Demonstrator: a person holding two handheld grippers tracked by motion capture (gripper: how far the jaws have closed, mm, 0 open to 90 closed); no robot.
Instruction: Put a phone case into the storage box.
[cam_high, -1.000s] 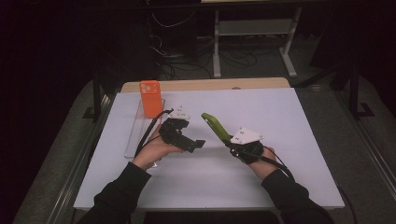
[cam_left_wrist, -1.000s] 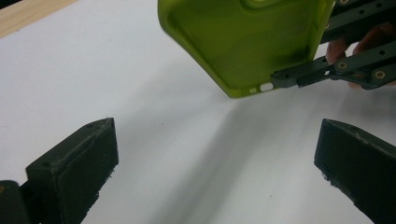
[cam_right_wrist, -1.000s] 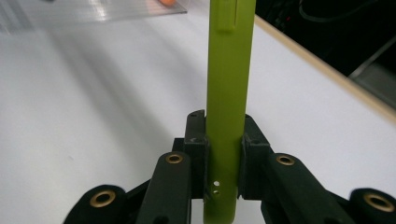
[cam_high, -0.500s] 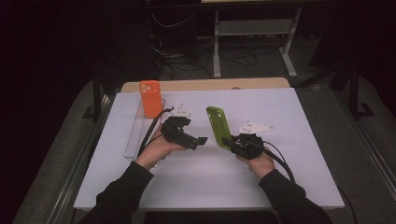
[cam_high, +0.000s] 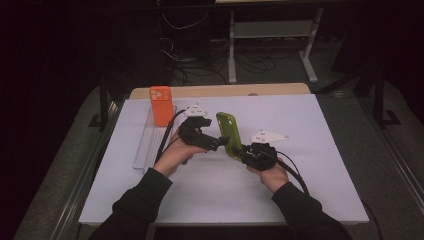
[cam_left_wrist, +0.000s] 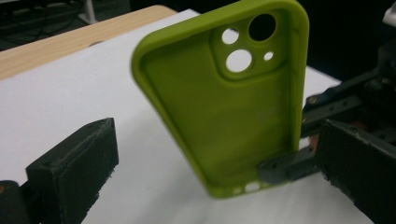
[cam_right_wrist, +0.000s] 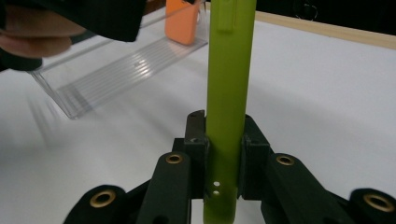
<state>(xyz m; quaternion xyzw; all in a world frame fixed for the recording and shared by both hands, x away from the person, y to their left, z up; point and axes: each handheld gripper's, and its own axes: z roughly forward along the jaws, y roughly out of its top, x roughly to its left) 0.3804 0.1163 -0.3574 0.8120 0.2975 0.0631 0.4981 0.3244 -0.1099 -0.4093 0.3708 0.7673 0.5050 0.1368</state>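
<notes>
A lime-green phone case (cam_high: 228, 131) stands upright above the white table, and my right gripper (cam_high: 240, 151) is shut on its bottom end. In the right gripper view the case (cam_right_wrist: 229, 79) shows edge-on, pinched between the two jaws of that gripper (cam_right_wrist: 223, 154). My left gripper (cam_high: 220, 142) is open and points right at the case from close by. Its view looks into the hollow inner side of the case (cam_left_wrist: 233, 107), camera holes at the top. The left gripper (cam_left_wrist: 219, 144) has one jaw on either side of the case, neither touching it.
An orange phone case (cam_high: 161, 104) stands in a clear slotted rack (cam_high: 148, 142) at the table's left, also visible as the orange case (cam_right_wrist: 184, 18) and rack (cam_right_wrist: 116, 70). The white table sheet (cam_high: 310, 130) ends at a wooden strip (cam_high: 220, 90) at the back.
The right gripper has turned the green case upright and carried it left. The left gripper has moved right, up to the case.
</notes>
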